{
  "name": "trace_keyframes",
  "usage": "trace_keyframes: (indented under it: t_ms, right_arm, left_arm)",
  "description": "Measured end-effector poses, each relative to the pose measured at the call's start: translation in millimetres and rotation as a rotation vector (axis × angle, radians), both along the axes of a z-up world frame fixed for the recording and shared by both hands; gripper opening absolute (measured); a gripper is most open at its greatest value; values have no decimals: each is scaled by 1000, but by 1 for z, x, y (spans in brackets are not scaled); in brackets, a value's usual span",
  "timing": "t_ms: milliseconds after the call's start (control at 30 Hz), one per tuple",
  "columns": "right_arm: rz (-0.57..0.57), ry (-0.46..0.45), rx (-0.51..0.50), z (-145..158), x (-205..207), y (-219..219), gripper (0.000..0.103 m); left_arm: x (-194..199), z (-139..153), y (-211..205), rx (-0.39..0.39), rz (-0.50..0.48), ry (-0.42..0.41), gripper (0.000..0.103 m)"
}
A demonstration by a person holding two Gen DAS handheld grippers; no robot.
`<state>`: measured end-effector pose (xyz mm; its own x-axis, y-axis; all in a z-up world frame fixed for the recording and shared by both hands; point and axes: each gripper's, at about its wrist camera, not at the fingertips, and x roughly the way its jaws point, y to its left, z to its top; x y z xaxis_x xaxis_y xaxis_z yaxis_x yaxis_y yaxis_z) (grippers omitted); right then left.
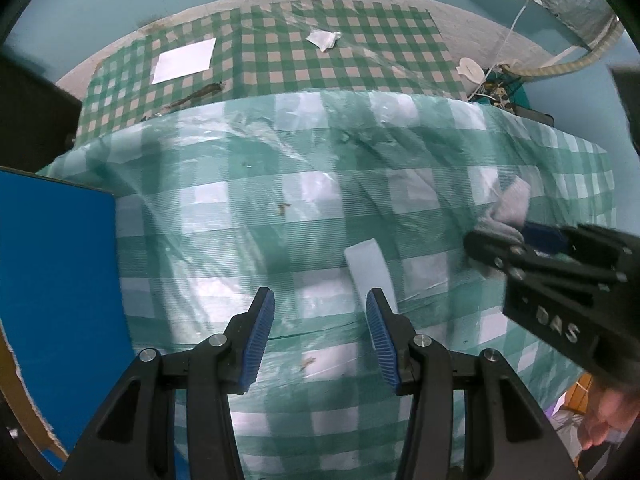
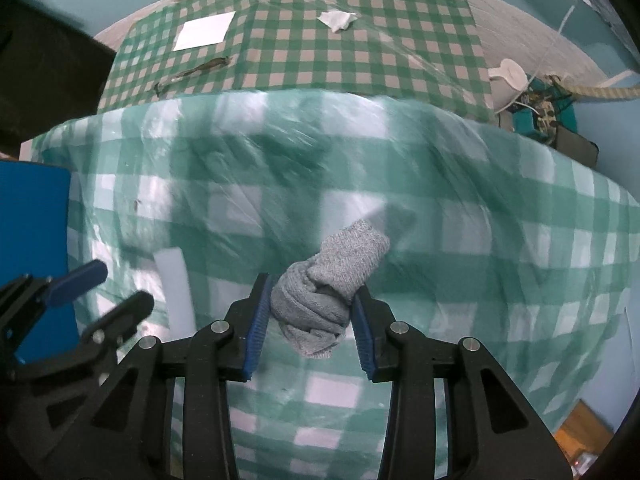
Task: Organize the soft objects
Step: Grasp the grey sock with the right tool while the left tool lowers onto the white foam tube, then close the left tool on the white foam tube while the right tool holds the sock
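One grey sock bundle (image 2: pixel 328 292) is clenched in my right gripper (image 2: pixel 310 320), jaws pressed on both sides, held just above the checked table (image 2: pixel 500 248), while my left gripper (image 1: pixel 320 340) hangs released with nothing in it. I'd guess we're mid-task, since the sock isn't put anywhere yet and a white strip (image 1: pixel 370 270) lies loose nearby. Plenty of open cloth ahead, with the blue box (image 1: pixel 56 280) at the left edge.
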<state>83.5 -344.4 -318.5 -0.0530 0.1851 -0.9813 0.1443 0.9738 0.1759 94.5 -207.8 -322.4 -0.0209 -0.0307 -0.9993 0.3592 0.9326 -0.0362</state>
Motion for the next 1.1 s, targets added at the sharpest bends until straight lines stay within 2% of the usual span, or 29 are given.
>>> trace_keyframes:
  t_ms: [300, 667, 833, 933, 1000, 1067, 1100]
  right_arm:
    - [-19, -3, -2, 3, -25, -21, 37]
    - [-29, -3, 17, 4, -43, -33, 37]
    - [-33, -5, 19, 5, -46, -36, 38]
    - [-29, -14, 21, 8, -50, -37, 38]
    - [-22, -20, 22, 10, -51, -37, 37]
    - [-19, -25, 24, 12, -52, -37, 38]
    - [-19, -26, 26, 13, -53, -37, 38]
  left_arm:
    - [-2, -16, -12, 11, 22, 25, 49]
    - [-3, -17, -22, -35, 74, 54, 49]
    - [-7, -26, -25, -14, 71, 70, 51]
    - [-7, -26, -28, -11, 59, 47, 51]
    - [-7, -25, -29, -14, 55, 37, 47]
    - [-7, -25, -28, -15, 53, 27, 31]
    - [-7, -24, -29, -5, 50, 19, 29]
